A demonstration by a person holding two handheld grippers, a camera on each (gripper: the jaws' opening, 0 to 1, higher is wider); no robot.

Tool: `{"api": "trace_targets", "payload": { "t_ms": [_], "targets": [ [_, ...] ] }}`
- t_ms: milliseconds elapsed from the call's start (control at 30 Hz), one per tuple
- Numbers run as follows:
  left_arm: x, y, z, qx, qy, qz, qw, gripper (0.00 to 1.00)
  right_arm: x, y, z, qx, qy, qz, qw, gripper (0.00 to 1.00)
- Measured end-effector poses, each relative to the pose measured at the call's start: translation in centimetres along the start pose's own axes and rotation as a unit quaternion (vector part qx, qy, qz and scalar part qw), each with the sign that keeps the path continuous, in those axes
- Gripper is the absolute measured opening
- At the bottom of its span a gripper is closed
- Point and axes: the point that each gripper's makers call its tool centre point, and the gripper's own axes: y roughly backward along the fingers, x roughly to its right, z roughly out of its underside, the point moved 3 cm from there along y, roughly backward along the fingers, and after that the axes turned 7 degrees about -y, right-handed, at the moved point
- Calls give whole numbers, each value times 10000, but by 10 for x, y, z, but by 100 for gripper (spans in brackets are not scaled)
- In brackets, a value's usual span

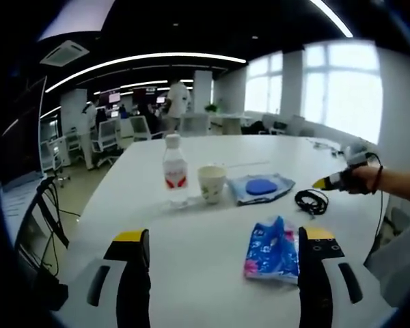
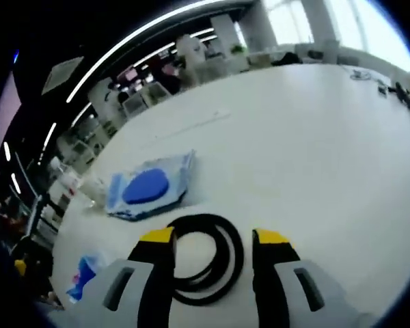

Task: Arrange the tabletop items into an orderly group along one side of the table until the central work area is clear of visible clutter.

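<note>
Right gripper view: cable coil [image 2: 203, 258] seemingly between tool [image 2: 214, 239] tips.

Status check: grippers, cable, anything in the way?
Left gripper open, tissue pack by its jaw. Right gripper open over coiled cable, not gripped. Blue pouch close beyond.

Black jaws with yellow tips on both grippers [image 1: 222, 242] [image 2: 212, 246]

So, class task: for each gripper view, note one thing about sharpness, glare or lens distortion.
Left gripper view: fairly sharp, the water bottle and paper cup are crisp; the windows blow out white; ceiling light strips bend with the fisheye. Right gripper view: softer and blurred, the black cable coil between the jaws is smeared; the table glares pale.
</note>
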Motion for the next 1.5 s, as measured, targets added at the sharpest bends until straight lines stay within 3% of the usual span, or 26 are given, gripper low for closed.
{"api": "trace_targets", "payload": {
  "t_ms": [200, 333, 500, 600, 800, 1100, 1300, 1467, 1500],
  "targets": [
    [-2, 2, -2, 25, 100, -40, 9999, 88, -27, 5, 4, -43, 721, -535, 9960, 55],
    [1, 2, 1, -72, 5, 4, 10000, 90, -46, 11, 12, -135, 922, -921, 9914, 59],
    [6, 1, 5, -165, -48, 53, 9998, 91, -84, 26, 26, -242, 1250, -1602, 9788, 65],
    [9, -1, 9, -240, -290, 92, 9992, 90, -100, 31, 29, -223, 1415, -1841, 9724, 65],
    [16, -5, 9, -176, -269, 307, 9990, 90, -121, 33, 41, -306, 1694, -2043, 9637, 64],
    [32, -15, 14, -299, -291, 552, 9976, 89, -128, 23, 57, -458, 2170, -1979, 9548, 62],
    [51, -16, 20, -396, -205, 516, 9977, 86, -133, 16, 68, -513, 2897, -2154, 9312, 58],
    [59, -15, 29, -440, 287, 300, 9982, 84, -137, 10, 77, -599, 3174, -2244, 9194, 54],
    [61, -16, 35, -575, 509, 236, 9968, 84, -138, 9, 78, -586, 3225, -2280, 9168, 52]
  ]
}}
